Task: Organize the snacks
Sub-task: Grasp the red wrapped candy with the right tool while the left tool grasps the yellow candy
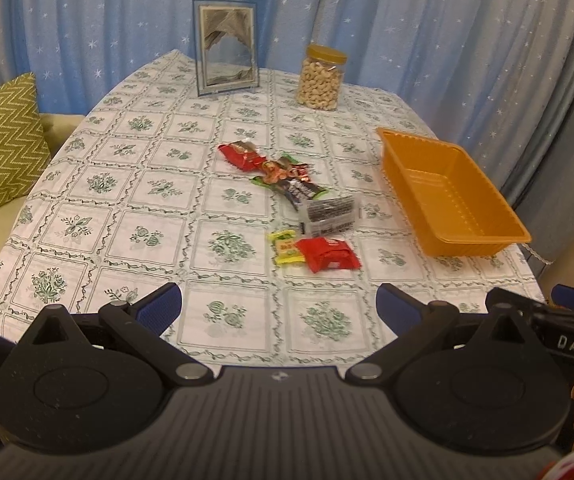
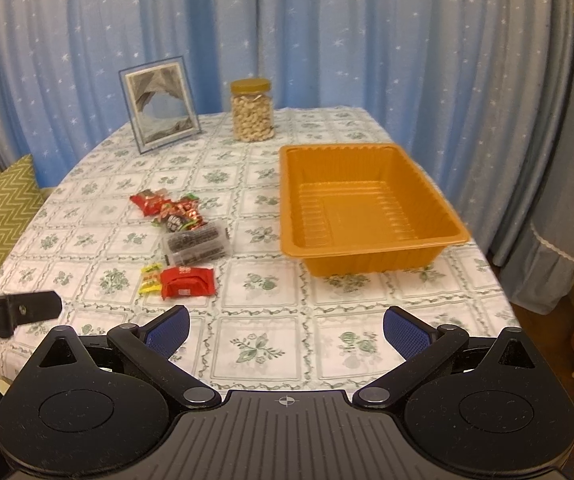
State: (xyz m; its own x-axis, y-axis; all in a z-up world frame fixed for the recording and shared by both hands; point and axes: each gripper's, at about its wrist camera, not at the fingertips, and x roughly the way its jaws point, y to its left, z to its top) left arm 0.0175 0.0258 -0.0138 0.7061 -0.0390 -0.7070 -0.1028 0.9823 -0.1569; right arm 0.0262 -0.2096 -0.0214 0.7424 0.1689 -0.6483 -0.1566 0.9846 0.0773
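Both tongs hang above the near edge of the counter [image 2: 271, 336], which is covered by a white cloth printed with green floral squares. The left tongs [image 1: 278, 306] stand wide open with blue-padded fingers [image 1: 159, 308] well apart and nothing between them. The right tongs [image 2: 286, 330] are likewise spread wide and hold nothing; part of their black body shows at the right edge of the left wrist view. The snacks lie in a loose line on the cloth, left of the orange plastic tray [image 2: 367, 204]. Nearest the tongs is a red packet [image 2: 187, 282], touching a small yellow packet [image 2: 151, 278] on its left side. Just beyond these lies a clear packet with dark contents [image 2: 197, 242]. Farther back, a dark wrapper with green ends [image 1: 303, 190], a red-and-brown foil wrapper [image 1: 283, 170] and a second red packet [image 1: 239, 154] overlap one another in a cluster. The tray sits upright on the right half of the counter, apart from every packet, with a ribbed floor and no contents visible. At the far edge of the counter stand a clear jar of cashews [image 2: 252, 110] with a yellow lid and, to its left, an upright framed sand picture [image 2: 159, 104]. A blue curtain [image 2: 367, 40] with white stars hangs behind the counter. A green zigzag-patterned cushion [image 1: 3, 140] rests on a pale seat to the left of the counter.
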